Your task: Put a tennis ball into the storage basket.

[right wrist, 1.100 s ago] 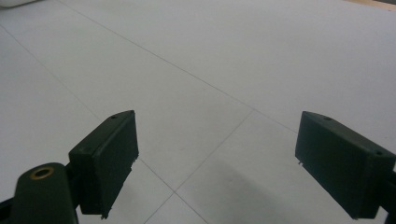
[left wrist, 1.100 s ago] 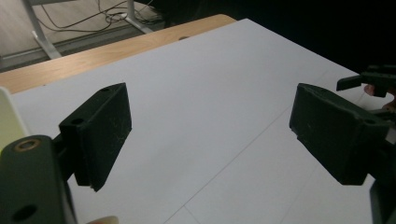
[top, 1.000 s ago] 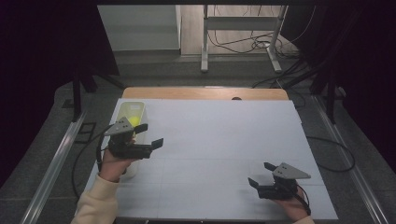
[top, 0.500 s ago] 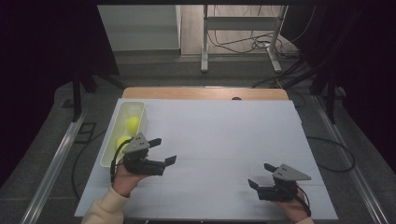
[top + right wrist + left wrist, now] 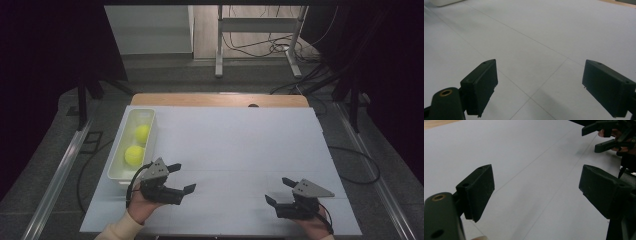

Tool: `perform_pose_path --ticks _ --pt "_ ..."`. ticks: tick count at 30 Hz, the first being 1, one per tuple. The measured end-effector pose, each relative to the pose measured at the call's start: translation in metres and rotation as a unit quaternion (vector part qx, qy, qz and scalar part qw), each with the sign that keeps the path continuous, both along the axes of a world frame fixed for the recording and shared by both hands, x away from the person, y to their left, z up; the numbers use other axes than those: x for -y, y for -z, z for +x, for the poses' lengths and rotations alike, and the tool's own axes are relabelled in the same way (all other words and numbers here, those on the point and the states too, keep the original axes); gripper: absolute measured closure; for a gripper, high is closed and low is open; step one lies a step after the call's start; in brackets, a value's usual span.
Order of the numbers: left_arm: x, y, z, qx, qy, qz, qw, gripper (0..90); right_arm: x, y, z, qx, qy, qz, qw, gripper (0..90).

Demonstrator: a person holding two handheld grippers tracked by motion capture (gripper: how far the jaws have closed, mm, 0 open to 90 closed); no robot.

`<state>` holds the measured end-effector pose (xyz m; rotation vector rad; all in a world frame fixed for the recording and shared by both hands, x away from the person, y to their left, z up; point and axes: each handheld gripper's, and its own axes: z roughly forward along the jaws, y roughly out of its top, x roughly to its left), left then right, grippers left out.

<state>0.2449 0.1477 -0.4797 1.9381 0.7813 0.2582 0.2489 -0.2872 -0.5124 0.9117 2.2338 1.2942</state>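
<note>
A white tray [image 5: 125, 172] stands at the left edge of the white table. Two yellow-green balls lie in it, one farther [image 5: 142, 132] and one nearer [image 5: 133, 155]. My left gripper [image 5: 182, 177] is held just right of the tray's near end, open, with nothing between its fingers. In the left gripper view the jaws stand wide apart over bare white surface [image 5: 536, 187]. My right gripper [image 5: 277, 190] rests near the front right of the table, also open and empty, and its own view [image 5: 539, 82] looks across the sheet.
The white sheet [image 5: 240, 145] covers the table, with a wooden strip [image 5: 215, 100] along the far edge. A corner of the tray [image 5: 444, 2] shows in the right gripper view. The right gripper [image 5: 590, 140] appears far off in the left gripper view.
My left gripper has moved from over the tray's near end toward the right and the front, uncovering the nearer ball. The right gripper has stayed in place.
</note>
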Motion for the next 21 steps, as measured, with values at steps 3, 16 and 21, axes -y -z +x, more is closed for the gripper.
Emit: perform_pose_path --ticks 3,16,21 --pt "-0.005 0.006 -0.004 -0.004 -0.005 -0.002 1.0 13.9 0.0 0.0 -0.001 0.002 -0.004 0.006 1.0 13.6" --pt "-0.018 0.026 -0.008 -0.023 -0.016 0.013 0.9995 14.0 -0.001 0.002 0.001 -0.002 -0.009 0.005 0.9999 13.6" --pt "-0.017 0.027 -0.008 -0.025 -0.014 0.016 0.9995 14.0 -0.001 0.002 0.001 0.0 -0.009 0.005 1.0 13.6"
